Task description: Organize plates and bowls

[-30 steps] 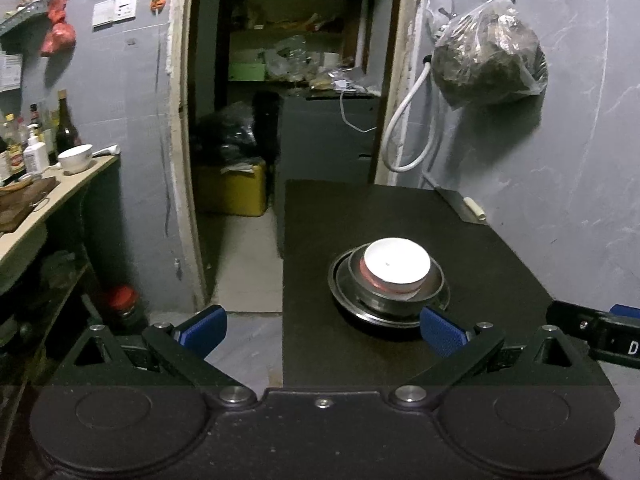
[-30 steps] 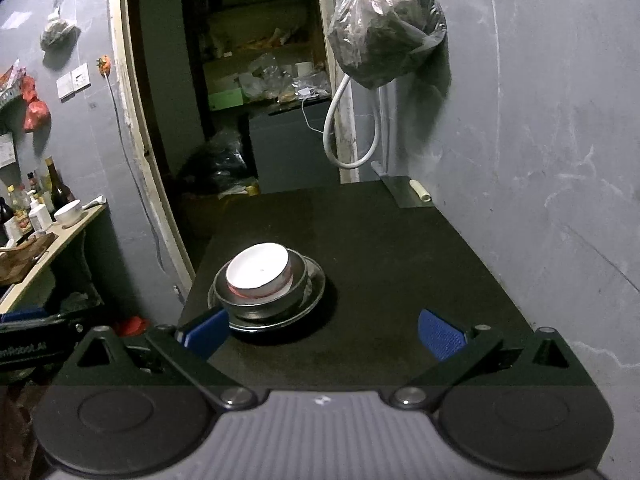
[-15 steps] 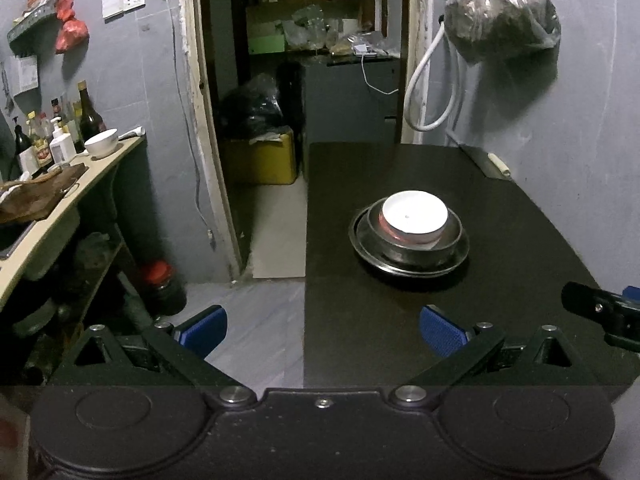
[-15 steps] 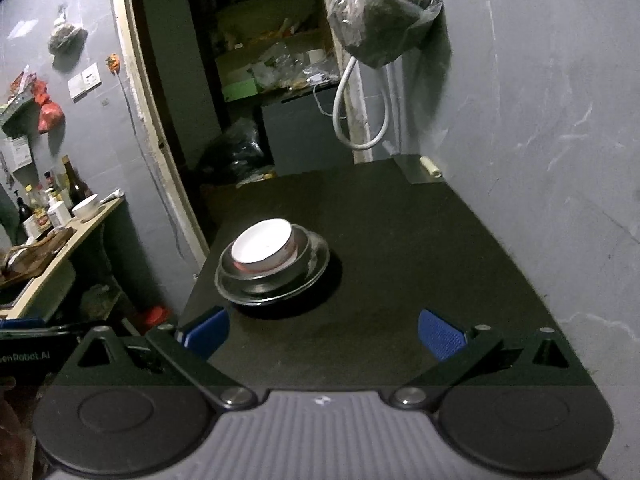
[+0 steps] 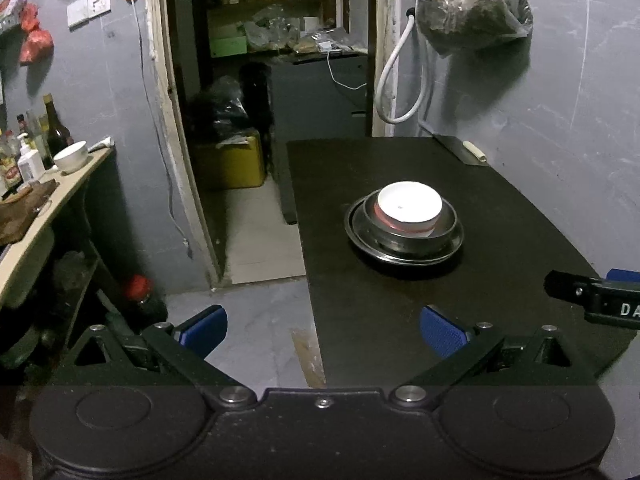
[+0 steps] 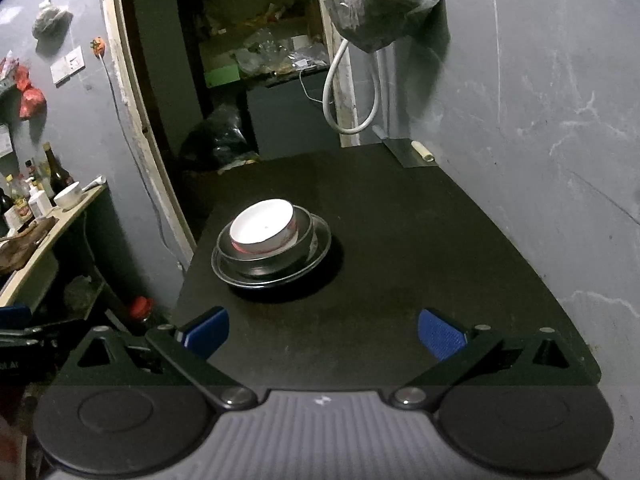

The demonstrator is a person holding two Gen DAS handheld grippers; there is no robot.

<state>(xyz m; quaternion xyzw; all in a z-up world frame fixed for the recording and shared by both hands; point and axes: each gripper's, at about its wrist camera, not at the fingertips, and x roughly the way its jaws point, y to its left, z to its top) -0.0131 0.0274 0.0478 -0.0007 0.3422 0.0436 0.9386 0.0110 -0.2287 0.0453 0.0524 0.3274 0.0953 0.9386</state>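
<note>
On the black table (image 5: 500, 208) (image 6: 420, 220) stands one stack: a white bowl (image 5: 410, 202) (image 6: 262, 226) with a red outside, nested in a steel bowl (image 5: 444, 232) (image 6: 302, 236), which rests on a steel plate (image 5: 364, 240) (image 6: 320, 252). My left gripper (image 5: 322, 330) hangs open near the table's front left corner, well short of the stack, nothing between its blue pads. My right gripper (image 6: 323, 332) is open too, over the table's near edge, with the stack ahead and to the left. The tip of the right gripper (image 5: 592, 300) shows at the right of the left wrist view.
A counter (image 5: 60, 196) at the left holds bottles and another white bowl (image 5: 71, 156). A doorway (image 5: 260, 120) opens behind the table into a cluttered room. A filled plastic bag (image 5: 472, 4) and a white hose (image 5: 400, 80) hang on the grey wall. A cleaver (image 5: 460, 150) lies at the table's far corner.
Both grippers have drawn back and risen from the stack, which now looks smaller and farther off. The bowls and plate have not moved. Both grippers stayed open.
</note>
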